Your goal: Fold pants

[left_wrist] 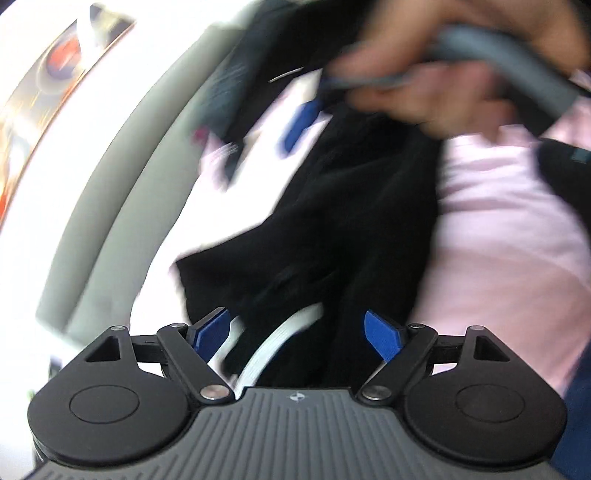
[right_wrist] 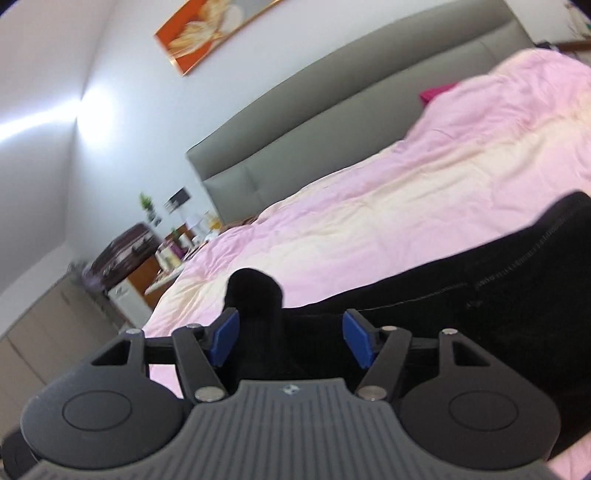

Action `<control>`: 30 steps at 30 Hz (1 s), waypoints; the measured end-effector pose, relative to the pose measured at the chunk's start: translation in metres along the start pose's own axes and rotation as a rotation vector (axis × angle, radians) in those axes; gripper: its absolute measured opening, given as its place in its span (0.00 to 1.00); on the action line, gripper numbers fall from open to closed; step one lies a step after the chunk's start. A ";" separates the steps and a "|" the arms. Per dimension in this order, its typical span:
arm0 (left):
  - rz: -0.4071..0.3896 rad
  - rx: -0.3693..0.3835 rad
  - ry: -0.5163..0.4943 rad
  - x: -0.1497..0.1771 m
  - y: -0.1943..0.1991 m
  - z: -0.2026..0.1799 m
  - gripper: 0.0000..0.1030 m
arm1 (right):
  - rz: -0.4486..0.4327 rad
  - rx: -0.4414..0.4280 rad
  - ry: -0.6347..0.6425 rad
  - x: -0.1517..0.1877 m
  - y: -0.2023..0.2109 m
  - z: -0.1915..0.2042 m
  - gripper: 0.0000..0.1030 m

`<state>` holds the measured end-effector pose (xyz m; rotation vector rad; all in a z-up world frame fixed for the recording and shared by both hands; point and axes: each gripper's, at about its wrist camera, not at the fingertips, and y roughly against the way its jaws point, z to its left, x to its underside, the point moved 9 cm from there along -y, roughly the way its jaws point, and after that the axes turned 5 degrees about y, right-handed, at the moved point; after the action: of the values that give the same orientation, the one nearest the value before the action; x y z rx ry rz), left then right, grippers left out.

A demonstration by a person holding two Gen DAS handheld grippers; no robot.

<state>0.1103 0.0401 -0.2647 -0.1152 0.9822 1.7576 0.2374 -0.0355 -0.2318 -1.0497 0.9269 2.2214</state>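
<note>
Black pants (right_wrist: 461, 295) lie across a pink bed cover (right_wrist: 369, 192), with a grey padded headboard (right_wrist: 332, 96) behind. The right claw (right_wrist: 290, 338) has its blue pads apart, a raised fold of the black fabric standing between them, not pressed. In the blurred left wrist view, the left claw (left_wrist: 301, 334) is spread wide over the pants (left_wrist: 351, 206), gripping nothing. A hand (left_wrist: 436, 85) holds the right claw's handle above.

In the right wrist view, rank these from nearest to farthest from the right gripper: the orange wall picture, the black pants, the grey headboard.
From the right gripper:
1. black pants, between and just past the fingers.
2. grey headboard, beyond the pink bedding, upper middle.
3. orange wall picture, above the headboard, on the wall.
</note>
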 end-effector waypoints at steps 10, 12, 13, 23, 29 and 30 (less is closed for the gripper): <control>0.367 -0.103 0.900 0.164 -0.071 0.187 0.88 | 0.150 -0.046 0.653 0.035 -0.060 0.129 0.69; 0.391 -0.117 1.049 0.193 -0.067 0.205 0.88 | 0.182 -0.062 0.910 0.058 -0.074 0.159 0.68; 0.390 -0.117 1.112 0.202 -0.067 0.211 0.88 | 0.195 -0.057 1.039 0.072 -0.083 0.171 0.66; 0.365 -0.075 1.382 0.221 -0.077 0.227 0.88 | 0.496 0.100 1.450 0.154 -0.192 0.187 0.32; 0.306 -0.007 1.325 0.199 -0.085 0.218 0.88 | 0.315 0.259 0.987 0.038 -0.163 0.159 0.17; 0.293 0.005 1.300 0.192 -0.086 0.216 0.88 | 0.282 0.311 0.904 0.015 -0.152 0.142 0.17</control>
<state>0.1784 0.3336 -0.2689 -1.2795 1.9656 1.8707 0.2673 0.1705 -0.2319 -1.8884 1.8097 1.6551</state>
